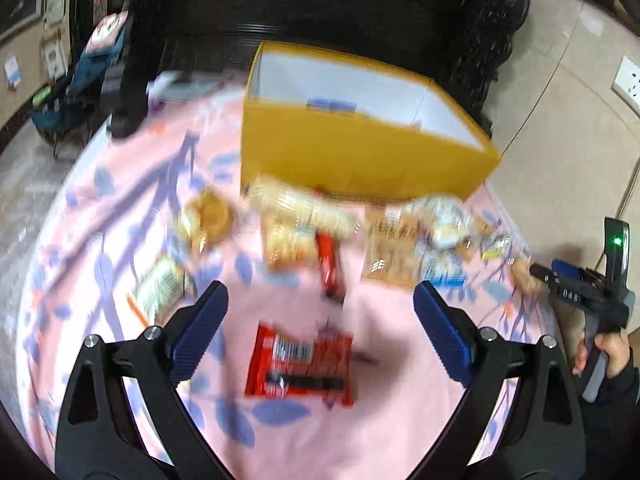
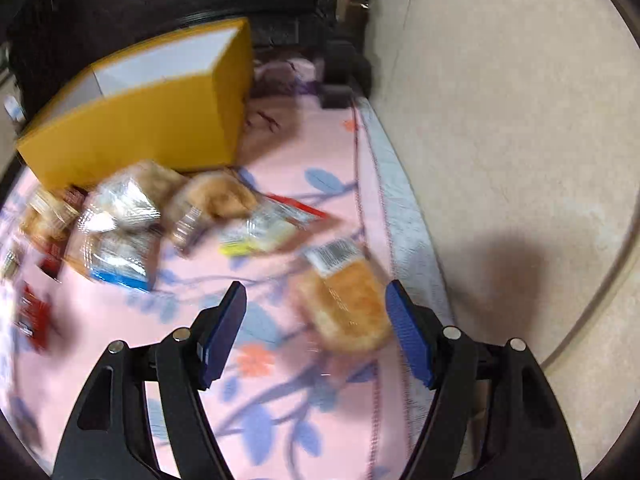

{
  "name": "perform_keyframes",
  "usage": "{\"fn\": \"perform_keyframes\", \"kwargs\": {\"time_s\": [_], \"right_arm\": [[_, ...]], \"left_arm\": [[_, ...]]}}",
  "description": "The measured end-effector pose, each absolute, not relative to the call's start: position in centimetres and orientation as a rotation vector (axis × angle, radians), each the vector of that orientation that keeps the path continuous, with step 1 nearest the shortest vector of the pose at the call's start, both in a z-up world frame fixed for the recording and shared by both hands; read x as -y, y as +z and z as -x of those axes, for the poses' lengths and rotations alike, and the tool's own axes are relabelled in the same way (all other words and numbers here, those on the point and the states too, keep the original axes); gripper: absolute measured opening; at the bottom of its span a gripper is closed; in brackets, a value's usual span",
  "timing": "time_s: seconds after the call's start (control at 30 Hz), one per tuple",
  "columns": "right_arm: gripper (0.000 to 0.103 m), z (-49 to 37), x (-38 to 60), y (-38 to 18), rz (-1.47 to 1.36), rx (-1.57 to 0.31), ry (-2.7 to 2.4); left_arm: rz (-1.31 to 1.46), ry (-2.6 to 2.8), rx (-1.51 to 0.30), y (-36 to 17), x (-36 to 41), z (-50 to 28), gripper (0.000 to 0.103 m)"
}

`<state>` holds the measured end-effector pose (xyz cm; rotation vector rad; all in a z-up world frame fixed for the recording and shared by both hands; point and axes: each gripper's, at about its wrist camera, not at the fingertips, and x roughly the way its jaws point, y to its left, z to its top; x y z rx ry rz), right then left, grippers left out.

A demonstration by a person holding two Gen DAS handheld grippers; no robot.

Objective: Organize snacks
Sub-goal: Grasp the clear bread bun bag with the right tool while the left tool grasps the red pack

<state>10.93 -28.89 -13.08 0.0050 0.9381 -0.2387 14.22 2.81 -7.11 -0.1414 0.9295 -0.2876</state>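
Left gripper (image 1: 320, 300) stands wide open, nothing between its blue pads (image 1: 200, 332). Red snack packet (image 1: 300, 364) lies flat on the pink floral cloth (image 1: 392, 420) below the gap, untouched. Yellow box (image 1: 360, 152), open-topped, stands at twelve o'clock. Blurred snack packets (image 1: 304, 224) lie along its near wall. At three o'clock, a hand (image 1: 608, 356) holds the right gripper (image 1: 536, 270).
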Motion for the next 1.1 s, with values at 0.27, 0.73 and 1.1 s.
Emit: {"fn": "perform_keyframes", "kwargs": {"time_s": [0.27,0.73,1.1], "right_arm": [[0.074,-12.8,31.0,-15.7,0.026,-0.934,-0.260],[0.043,-10.5,28.1,-14.9,-0.093,-0.870,-0.154],[0.036,-9.4,15.4,-14.7,0.070,-0.836,0.058]], "left_arm": [[0.186,-0.235,-0.997,-9.4,-5.3,-13.0,0.095],[0.143,-0.225,-1.015,-9.6,-5.1,-11.6,0.095],[0.043,-0.226,-1.087,-13.3,-2.7,-11.3,0.095]]}}
